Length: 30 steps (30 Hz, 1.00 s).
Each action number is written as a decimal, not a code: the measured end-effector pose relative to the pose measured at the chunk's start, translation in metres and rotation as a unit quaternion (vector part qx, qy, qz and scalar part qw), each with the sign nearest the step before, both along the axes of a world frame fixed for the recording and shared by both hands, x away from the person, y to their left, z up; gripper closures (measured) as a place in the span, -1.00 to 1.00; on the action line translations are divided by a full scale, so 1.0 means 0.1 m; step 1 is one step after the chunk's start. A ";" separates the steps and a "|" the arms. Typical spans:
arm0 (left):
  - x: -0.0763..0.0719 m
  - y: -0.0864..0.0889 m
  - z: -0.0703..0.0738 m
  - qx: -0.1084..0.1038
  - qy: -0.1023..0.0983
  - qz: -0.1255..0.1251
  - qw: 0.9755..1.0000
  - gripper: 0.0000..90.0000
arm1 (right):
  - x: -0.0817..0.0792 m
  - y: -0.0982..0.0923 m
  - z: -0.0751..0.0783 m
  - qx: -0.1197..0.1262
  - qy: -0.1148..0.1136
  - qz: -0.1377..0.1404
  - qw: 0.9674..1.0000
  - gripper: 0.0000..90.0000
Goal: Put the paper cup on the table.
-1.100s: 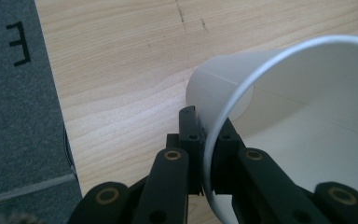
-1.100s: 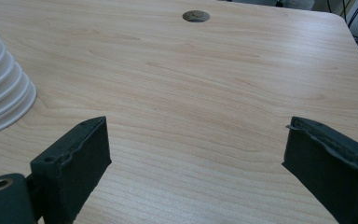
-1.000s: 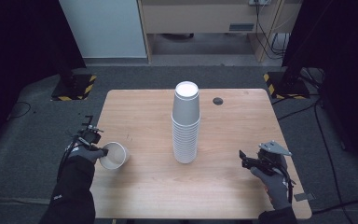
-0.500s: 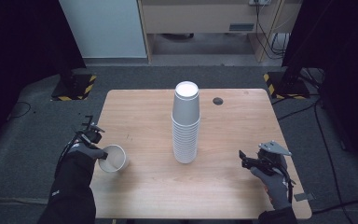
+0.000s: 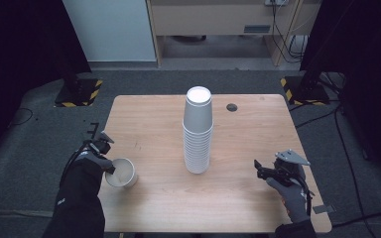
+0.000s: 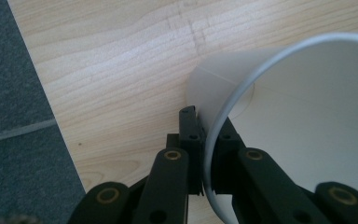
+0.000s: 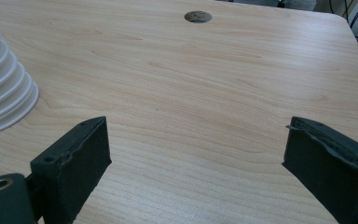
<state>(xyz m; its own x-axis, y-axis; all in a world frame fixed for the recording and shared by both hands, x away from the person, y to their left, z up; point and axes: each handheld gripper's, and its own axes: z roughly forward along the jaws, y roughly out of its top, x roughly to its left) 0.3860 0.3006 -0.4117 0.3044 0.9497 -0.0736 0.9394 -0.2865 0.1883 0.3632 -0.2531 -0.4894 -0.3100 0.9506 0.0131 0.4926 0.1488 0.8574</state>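
A tall stack of white paper cups (image 5: 197, 131) stands upside down in the middle of the wooden table (image 5: 258, 129); its lower rims (image 7: 2, 93) show at the left of the right gripper view. A single white cup (image 5: 121, 172) sits near the table's front left, mouth up and tilted. My left gripper (image 5: 108, 166) is shut on its rim (image 6: 214, 154), one jaw inside the cup and one outside. My right gripper (image 5: 258, 171) hovers open near the front right edge, with bare wood between its jaws (image 7: 196, 154).
A small dark round hole (image 5: 232, 107) lies in the tabletop behind and right of the stack, also seen as a cable hole (image 7: 198, 17) in the right gripper view. Grey carpet (image 5: 30, 144) surrounds the table. Black stands with striped bases (image 5: 79, 91) flank the far corners.
The left gripper has carried the single cup slightly toward the front of the table. The right gripper and the stack have stayed put.
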 end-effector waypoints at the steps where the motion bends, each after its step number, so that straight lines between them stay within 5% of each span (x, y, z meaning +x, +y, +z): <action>1: 0.00 0.00 0.00 0.001 0.002 0.000 1.000 0.89 | 0.00 0.00 0.00 0.000 0.000 0.000 1.000 -0.84; 13: 0.01 -0.01 -0.03 -0.008 -0.016 0.007 1.000 0.75 | 0.00 0.00 0.00 0.000 0.000 0.000 1.000 -0.84; 19: -0.03 0.03 -0.05 -0.014 -0.070 0.008 0.997 0.51 | 0.00 0.00 0.00 0.000 0.000 0.000 1.000 -0.84; 24: -0.08 0.10 -0.03 -0.045 -0.150 0.013 0.988 0.30 | 0.00 0.00 0.00 0.000 -0.001 -0.001 1.000 -0.84; 26: -0.12 0.11 -0.03 -0.063 -0.192 0.016 0.979 0.12 | 0.00 0.00 0.00 0.000 0.000 -0.002 1.000 -0.84; 30: -0.19 0.10 -0.06 -0.068 -0.271 0.007 0.960 0.10 | 0.00 -0.01 0.00 0.001 0.001 -0.002 1.000 -0.84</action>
